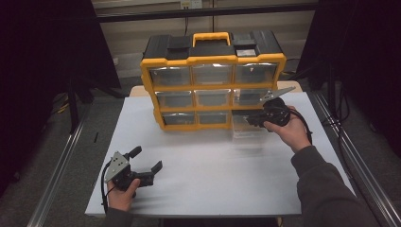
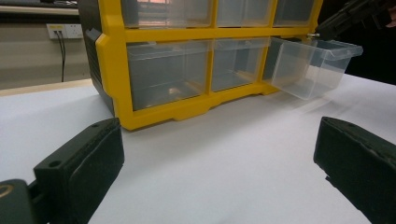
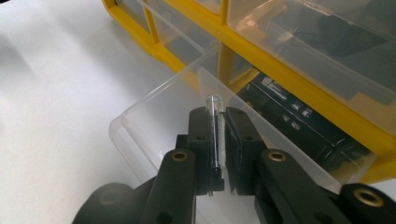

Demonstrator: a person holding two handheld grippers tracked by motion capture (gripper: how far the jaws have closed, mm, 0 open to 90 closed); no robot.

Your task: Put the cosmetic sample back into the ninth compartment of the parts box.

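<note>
A white table is standing in a dim room, and a yellow organizer is sitting at its 12 o'clock side. The clear drawer at the bottom right of the organizer is sticking out. The right gripper is clamping a small clear tube just over the drawer wall. The left gripper is resting at 7 o'clock on the table, its jaws wide apart.
</note>
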